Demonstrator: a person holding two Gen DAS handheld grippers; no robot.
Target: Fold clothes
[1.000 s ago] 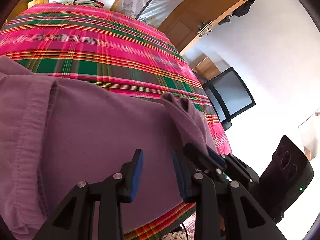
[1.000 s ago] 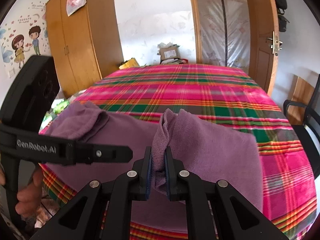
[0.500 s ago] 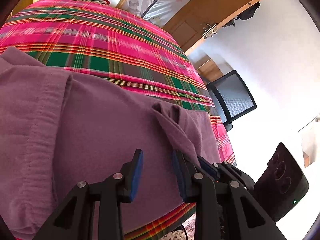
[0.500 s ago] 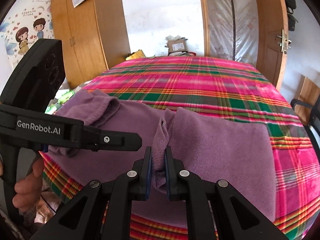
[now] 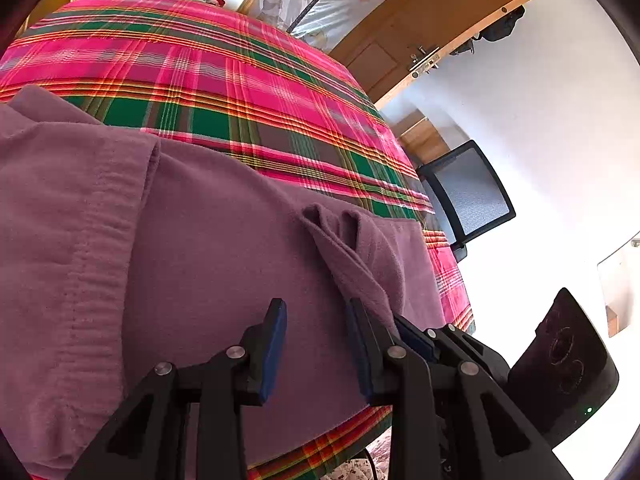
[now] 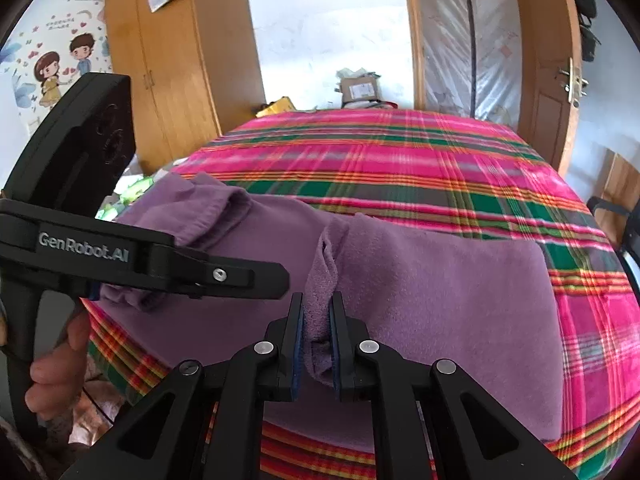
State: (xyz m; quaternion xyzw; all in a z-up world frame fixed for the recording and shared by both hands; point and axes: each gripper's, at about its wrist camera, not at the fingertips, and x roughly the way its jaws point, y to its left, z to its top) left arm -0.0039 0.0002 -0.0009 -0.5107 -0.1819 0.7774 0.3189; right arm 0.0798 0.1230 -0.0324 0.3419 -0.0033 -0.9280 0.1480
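While you look along the left wrist camera, your left gripper point(image 5: 316, 344) hangs over the purple garment point(image 5: 208, 248) with its two blue-padded fingers point(image 5: 274, 344) apart and nothing pinched between them; the fabric lies flat beneath the gap. The garment is spread on the near part of the bed, on the pink and green plaid bedspread point(image 5: 224, 80), with a ribbed band folded over at the left. Just to the right, your right gripper point(image 5: 416, 336) holds a raised ridge of the same cloth. An office chair point(image 5: 472, 196) stands beyond the bed's corner, below a wooden door point(image 5: 436, 24).

In the right wrist camera, your right gripper point(image 6: 316, 340) is clamped on a pinched-up fold of the purple garment point(image 6: 440, 288), the cloth standing up between the pads. Your left gripper point(image 6: 256, 280) reaches in from the left just above the garment, and your hand point(image 6: 56, 356) grips its handle. A wardrobe point(image 6: 176, 60) and a cardboard box point(image 6: 360, 88) sit past the bedspread point(image 6: 400, 156).
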